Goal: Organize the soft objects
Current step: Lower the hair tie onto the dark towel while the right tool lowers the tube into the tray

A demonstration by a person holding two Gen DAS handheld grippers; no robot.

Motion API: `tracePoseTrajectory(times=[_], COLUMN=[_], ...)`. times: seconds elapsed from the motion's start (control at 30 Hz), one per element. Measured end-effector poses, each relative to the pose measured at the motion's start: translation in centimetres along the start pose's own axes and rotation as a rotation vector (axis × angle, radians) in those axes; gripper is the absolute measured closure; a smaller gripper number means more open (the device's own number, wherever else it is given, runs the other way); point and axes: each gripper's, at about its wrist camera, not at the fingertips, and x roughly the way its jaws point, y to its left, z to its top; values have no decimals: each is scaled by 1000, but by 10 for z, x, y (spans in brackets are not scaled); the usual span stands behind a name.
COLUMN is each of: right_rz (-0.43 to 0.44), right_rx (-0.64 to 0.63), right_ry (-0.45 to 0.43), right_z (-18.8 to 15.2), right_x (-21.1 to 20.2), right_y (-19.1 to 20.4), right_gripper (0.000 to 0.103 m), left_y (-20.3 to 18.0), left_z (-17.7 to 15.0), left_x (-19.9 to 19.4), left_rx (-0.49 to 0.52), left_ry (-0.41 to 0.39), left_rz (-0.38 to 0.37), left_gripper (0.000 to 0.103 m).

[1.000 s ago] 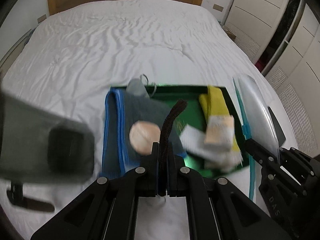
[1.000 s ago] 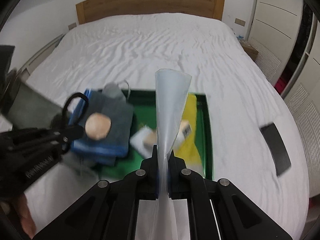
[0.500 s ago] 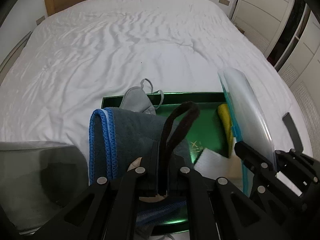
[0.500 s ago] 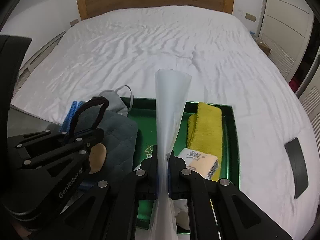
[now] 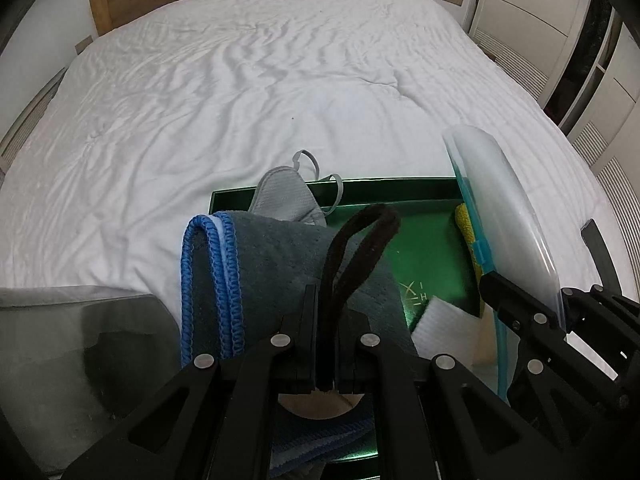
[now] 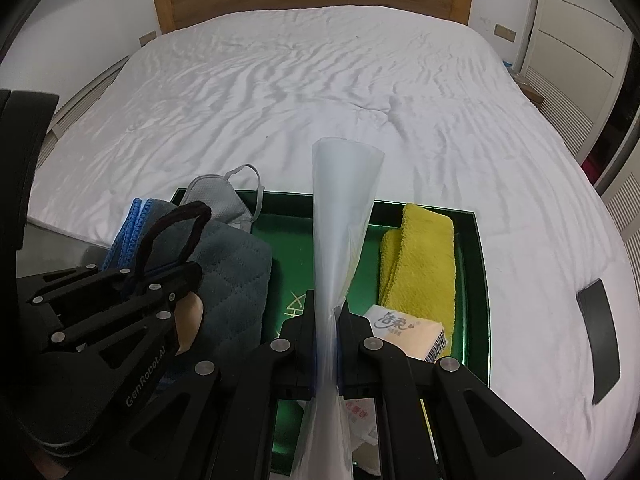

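On the white bed (image 5: 240, 92), left gripper (image 5: 325, 316) pinches a dark hair band (image 5: 360, 240) above the green tray (image 5: 432, 240).

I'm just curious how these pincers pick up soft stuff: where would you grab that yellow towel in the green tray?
Probably the near short end of the yellow towel, from above. It lies folded flat and lengthwise by the right wall of the tray, so its layered end gives the fingers an edge to pinch. The tissue pack crowds that end, so the far end may be easier. Both grippers are already full.
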Motion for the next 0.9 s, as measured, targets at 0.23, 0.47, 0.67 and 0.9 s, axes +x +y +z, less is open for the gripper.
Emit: tracePoseTrajectory(times=[0.23, 0.47, 0.67, 0.9], right_rz=[-2, -2, -4, -6], right_rx=[9, 17, 24, 27], right_ry=[8, 17, 20, 22], right_z=[2, 3, 4, 5], right_x=[4, 7, 9, 12], right_y=[-2, -5, -7, -7], right_gripper=[97, 95, 93, 93], left_y=[-1, -1, 0, -1], left_z=[-2, -2, -2, -1], left_x=[2, 2, 3, 4], left_rx=[7, 9, 8, 9], left_ry=[2, 7, 4, 9], left_rz=[8, 5, 5, 5], left_gripper=[99, 99, 99, 99])
